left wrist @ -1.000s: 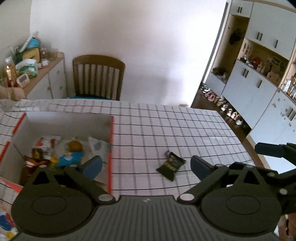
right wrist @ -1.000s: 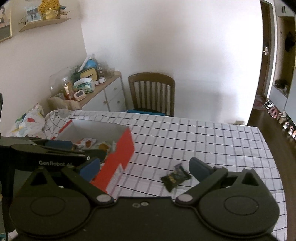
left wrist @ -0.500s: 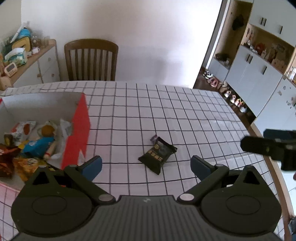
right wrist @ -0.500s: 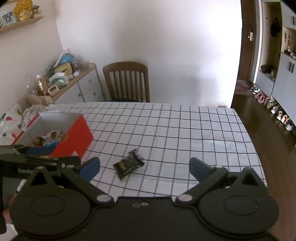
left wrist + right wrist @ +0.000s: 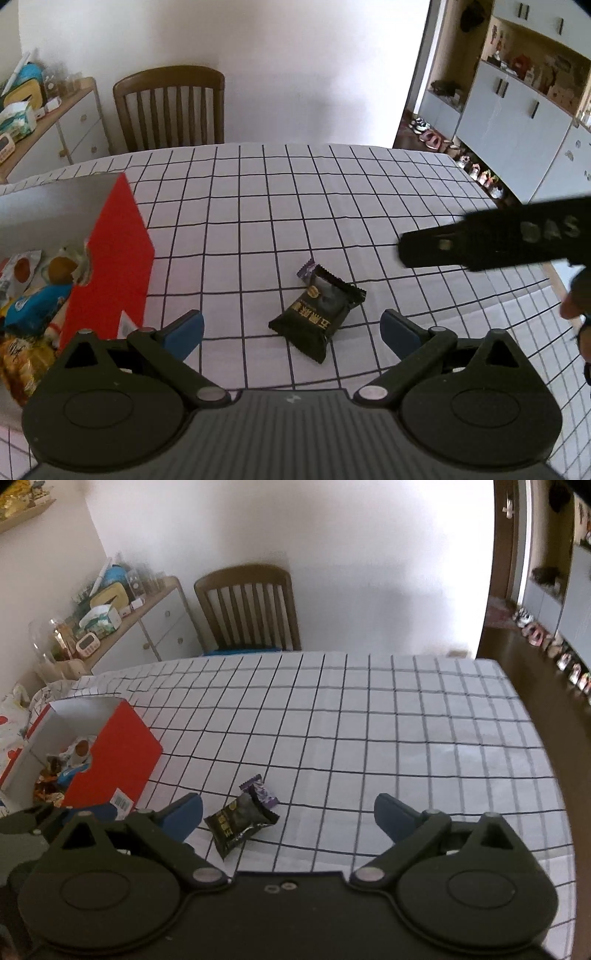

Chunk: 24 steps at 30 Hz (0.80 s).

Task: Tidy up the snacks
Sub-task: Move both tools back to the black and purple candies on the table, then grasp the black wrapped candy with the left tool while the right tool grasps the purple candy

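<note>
- Two snack packets are left on the table (image 5: 369, 206): a black packet (image 5: 317, 314) and a smaller purple wrapper (image 5: 307, 268) touching its far end, both well clear of the red box (image 5: 110, 258) to the left, which already holds other snacks.
- I judge the black packet light, soft and crinkly, a puffed pillow of film that will give under the pads and could slide on the cloth; I would pinch it across its narrow middle, not by the crimped ends.
- I judge the purple wrapper lighter yet and easy to knock away; it wants a separate pick.
- Left gripper (image 5: 291, 328) hangs just short of the black packet, jaws spread wide and empty.
- Right gripper (image 5: 288, 812) also has its jaws spread and empty, with the black packet (image 5: 240, 821) near its left finger.
- Against half a second ago, my left camera has closed in and the packet sits larger and more central between the fingers; the box has slid further to the left edge.
- In the left view, the right gripper (image 5: 491, 240) now reaches in much further from the right, above the cloth.
</note>
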Each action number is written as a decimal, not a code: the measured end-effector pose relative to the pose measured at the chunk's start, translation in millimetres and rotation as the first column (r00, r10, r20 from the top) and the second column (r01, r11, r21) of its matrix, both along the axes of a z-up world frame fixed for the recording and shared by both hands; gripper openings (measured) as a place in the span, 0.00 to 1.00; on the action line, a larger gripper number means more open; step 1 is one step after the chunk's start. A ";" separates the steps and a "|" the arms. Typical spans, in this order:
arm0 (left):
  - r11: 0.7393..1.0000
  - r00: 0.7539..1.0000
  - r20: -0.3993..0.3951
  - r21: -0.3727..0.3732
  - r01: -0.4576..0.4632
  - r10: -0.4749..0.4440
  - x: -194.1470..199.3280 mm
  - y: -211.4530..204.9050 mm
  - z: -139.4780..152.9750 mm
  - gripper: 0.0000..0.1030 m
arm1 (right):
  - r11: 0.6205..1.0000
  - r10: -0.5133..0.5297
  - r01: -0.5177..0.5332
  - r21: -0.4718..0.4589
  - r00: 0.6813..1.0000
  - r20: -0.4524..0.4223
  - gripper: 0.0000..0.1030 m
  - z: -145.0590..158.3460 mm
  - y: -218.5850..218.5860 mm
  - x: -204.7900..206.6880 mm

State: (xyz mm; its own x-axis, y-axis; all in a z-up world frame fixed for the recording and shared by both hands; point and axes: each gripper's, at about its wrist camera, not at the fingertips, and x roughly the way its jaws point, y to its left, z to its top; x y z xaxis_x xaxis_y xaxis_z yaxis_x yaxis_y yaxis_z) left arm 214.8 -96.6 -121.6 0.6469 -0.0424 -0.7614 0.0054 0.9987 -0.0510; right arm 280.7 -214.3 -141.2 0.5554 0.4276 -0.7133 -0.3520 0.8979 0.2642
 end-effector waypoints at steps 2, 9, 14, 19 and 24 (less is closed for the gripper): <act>1.000 1.000 0.005 0.005 0.021 -0.021 3.5 -2.0 -4.7 0.99 | 1.000 0.015 -0.015 0.013 0.999 -0.043 0.93 -6.7 5.7 11.2; 0.997 0.997 0.008 0.037 0.075 -0.075 16.7 -9.3 -26.6 0.99 | 0.998 0.053 -0.051 0.023 0.989 -0.137 0.84 -21.8 28.7 41.9; 0.991 0.992 0.020 0.063 0.120 -0.121 27.2 -14.9 -37.2 0.99 | 0.997 0.083 -0.082 0.012 0.976 -0.201 0.79 -32.8 47.6 62.4; 0.984 0.986 0.045 0.077 0.159 -0.162 33.7 -19.6 -46.0 0.98 | 0.995 0.101 -0.101 0.015 0.958 -0.270 0.69 -48.2 59.2 81.1; 0.981 0.983 0.036 0.081 0.176 -0.179 40.7 -22.5 -56.4 0.84 | 0.992 0.118 -0.125 -0.004 0.945 -0.306 0.52 -60.6 68.1 91.6</act>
